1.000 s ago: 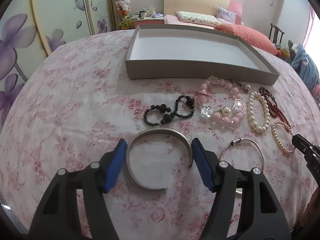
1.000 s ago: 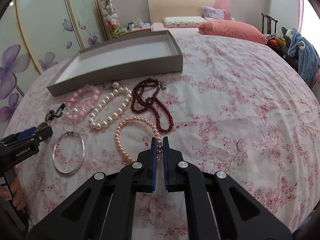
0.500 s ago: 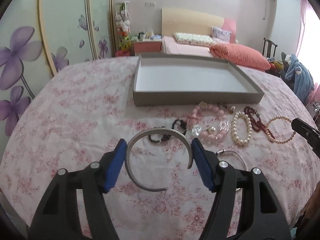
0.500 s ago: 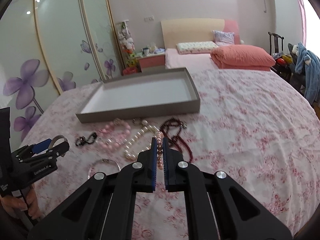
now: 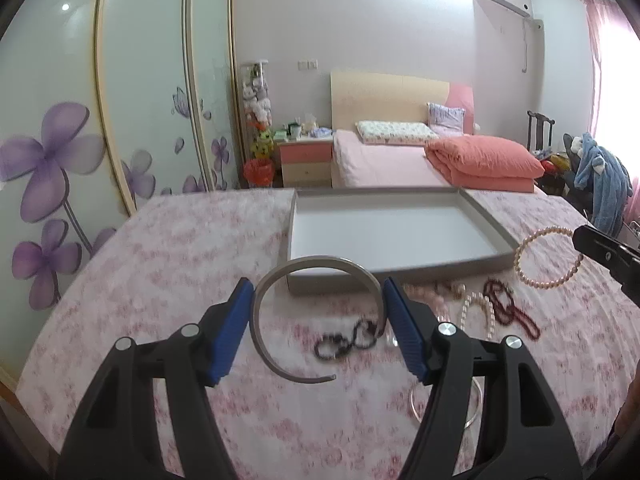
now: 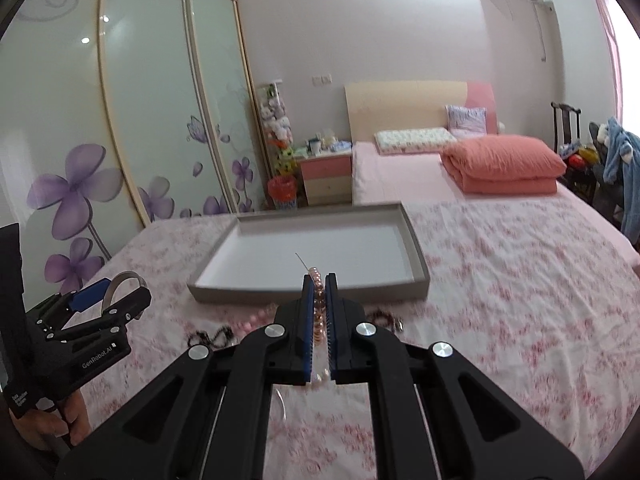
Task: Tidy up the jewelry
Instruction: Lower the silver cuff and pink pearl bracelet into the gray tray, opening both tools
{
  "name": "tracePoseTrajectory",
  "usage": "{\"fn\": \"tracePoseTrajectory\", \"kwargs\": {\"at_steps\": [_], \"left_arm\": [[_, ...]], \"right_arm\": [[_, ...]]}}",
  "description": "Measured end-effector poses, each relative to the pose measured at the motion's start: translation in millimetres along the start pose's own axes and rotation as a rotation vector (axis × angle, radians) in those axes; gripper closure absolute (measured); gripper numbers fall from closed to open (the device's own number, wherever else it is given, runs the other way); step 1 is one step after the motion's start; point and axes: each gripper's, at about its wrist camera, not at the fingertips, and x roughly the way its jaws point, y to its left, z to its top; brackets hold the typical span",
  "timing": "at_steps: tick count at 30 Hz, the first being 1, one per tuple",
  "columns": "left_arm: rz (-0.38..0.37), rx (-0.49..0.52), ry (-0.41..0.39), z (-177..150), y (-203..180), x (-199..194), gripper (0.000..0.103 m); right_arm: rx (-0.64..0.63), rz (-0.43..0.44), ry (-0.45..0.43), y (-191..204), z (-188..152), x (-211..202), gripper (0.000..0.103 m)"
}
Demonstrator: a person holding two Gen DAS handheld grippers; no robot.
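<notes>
Both wrist cameras look forward along their fingers, raised above the floral bedspread (image 5: 168, 256) – sharing the grey tray (image 5: 400, 270), wardrobe doors (image 6: 160, 120) and far bed (image 6: 420, 168)

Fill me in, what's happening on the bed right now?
A person is sorting jewelry with two handheld grippers. The left gripper holds a silver open cuff bangle between its blue fingers, lifted above the floral bedspread in front of the grey tray. The right gripper is shut on a pink pearl bracelet, also lifted. The tray holds nothing yet. A black bead bracelet, a white pearl strand, a dark red bead strand and a thin silver bangle lie on the bedspread.
</notes>
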Motion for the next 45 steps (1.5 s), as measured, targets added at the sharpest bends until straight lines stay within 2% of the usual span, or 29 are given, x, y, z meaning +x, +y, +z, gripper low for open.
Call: {"fn": "tracePoseTrajectory", "kwargs": {"at_steps": [9, 12, 16, 21, 28, 38, 40, 41, 42, 44, 45], "left_arm": [[-0.003, 0.013, -0.081, 41.4, -6.4, 18.9, 0.038], [0.003, 0.024, -0.1, 54.2, -12.0, 34.9, 0.038], [0.01, 0.015, -0.085, 68.2, -17.6, 64.8, 0.038], [0.023, 0.021, -0.054, 72.2, -22.7, 101.8, 0.038], [0.004, 0.019, 0.02, 70.5, -30.8, 149.5, 0.038], [-0.03, 0.02, 0.098, 62.8, -34.5, 191.5, 0.037], [-0.035, 0.019, 0.107, 61.1, -35.0, 193.8, 0.037], [-0.038, 0.018, 0.108, 60.7, -35.4, 194.1, 0.036], [-0.035, 0.017, 0.101, 61.4, -35.6, 193.4, 0.035], [-0.026, 0.015, 0.079, 64.5, -34.6, 189.9, 0.028], [-0.027, 0.011, 0.072, 66.1, -33.7, 188.0, 0.028]], "right_arm": [[-0.005, -0.013, -0.104, -1.9, 36.3, 22.3, 0.096], [-0.004, -0.021, -0.113, -5.6, 47.3, 39.5, 0.097], [-0.001, -0.033, -0.106, -10.5, 57.3, 67.5, 0.096], [0.02, -0.039, -0.058, -16.0, 60.0, 107.4, 0.096], [0.052, -0.038, 0.048, -25.1, 50.6, 157.5, 0.096], [0.106, -0.039, 0.167, -37.8, 40.0, 191.8, 0.096], [0.113, -0.039, 0.185, -38.9, 38.3, 192.0, 0.092], [0.114, -0.043, 0.187, -39.6, 37.6, 190.6, 0.084], [0.115, -0.048, 0.181, -41.0, 37.5, 188.6, 0.07], [0.112, -0.057, 0.161, -41.8, 37.1, 182.1, 0.06], [0.106, -0.063, 0.15, -41.8, 37.1, 178.1, 0.06]]}}
